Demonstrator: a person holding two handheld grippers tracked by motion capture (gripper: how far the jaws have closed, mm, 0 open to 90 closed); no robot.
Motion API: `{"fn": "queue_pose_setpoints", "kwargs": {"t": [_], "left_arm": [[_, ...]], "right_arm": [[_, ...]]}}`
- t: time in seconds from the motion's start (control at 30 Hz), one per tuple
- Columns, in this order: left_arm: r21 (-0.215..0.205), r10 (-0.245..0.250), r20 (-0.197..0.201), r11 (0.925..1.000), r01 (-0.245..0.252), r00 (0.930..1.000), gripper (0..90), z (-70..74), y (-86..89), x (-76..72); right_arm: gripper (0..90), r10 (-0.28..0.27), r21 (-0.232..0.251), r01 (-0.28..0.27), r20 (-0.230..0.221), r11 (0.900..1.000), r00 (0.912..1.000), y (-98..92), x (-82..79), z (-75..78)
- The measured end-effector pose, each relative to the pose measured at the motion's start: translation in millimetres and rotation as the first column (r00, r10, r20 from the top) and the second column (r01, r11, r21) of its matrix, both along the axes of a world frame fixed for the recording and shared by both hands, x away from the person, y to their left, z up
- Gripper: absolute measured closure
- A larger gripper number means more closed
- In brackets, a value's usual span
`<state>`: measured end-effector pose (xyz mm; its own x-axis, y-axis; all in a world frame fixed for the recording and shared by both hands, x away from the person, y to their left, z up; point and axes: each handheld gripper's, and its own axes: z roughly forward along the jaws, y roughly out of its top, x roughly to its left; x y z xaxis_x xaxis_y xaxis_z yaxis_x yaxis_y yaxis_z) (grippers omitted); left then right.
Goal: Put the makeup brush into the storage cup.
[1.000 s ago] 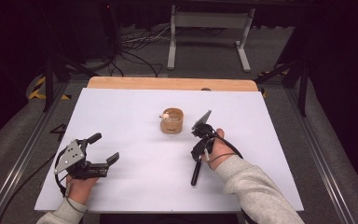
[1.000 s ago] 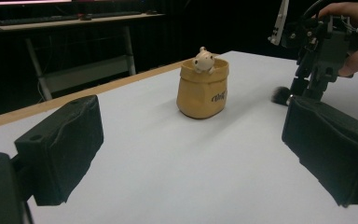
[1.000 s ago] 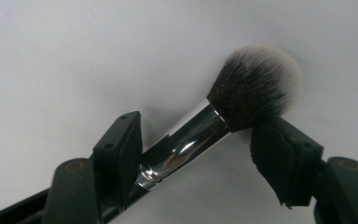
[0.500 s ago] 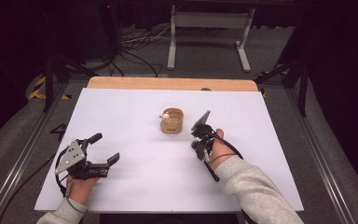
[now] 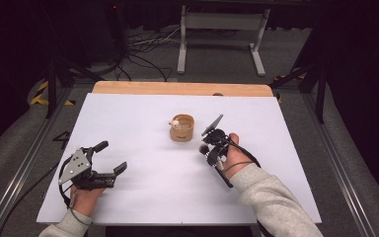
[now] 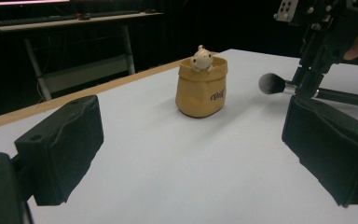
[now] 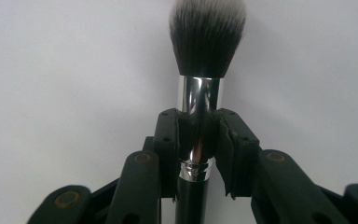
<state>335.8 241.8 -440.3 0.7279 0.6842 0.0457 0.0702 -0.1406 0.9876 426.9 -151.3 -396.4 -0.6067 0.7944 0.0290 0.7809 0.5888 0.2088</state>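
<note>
Nearest, on the left, the left gripper [image 5: 112, 163] sits low over the white table [image 5: 143, 197], jaws spread wide with nothing between them, pointing roughly right and far. A bit farther and over on the right, the right gripper [image 5: 208, 150] has its jaws pinched on a brush [image 7: 200, 93], clamped on the black handle just below the shiny silver ferrule. The brush lies about level above the table, its dark bristle head with pale tips aimed left, handle running back toward the right hand [image 5: 237, 155]. Just beyond it, near the table's middle, stands a tan pot [image 5: 182, 128] with a little cream figure [image 6: 202, 58] poking over its rim. The brush head is near the pot, not touching. Far edge is a wood strip [image 5: 182, 89].
</note>
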Motion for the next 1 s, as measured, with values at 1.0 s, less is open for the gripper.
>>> {"fn": "queue_pose_setpoints", "kwargs": {"t": [1.0], "left_arm": [[0.004,0.006,-0.006,1.0000,-0.006,1.0000,5.8,-0.4,0.5,0.2]], "right_arm": [[71.3,0.001,0.266,-0.107,0.371,0.958,0.9287,-26.8,-24.5,53.4]]}}
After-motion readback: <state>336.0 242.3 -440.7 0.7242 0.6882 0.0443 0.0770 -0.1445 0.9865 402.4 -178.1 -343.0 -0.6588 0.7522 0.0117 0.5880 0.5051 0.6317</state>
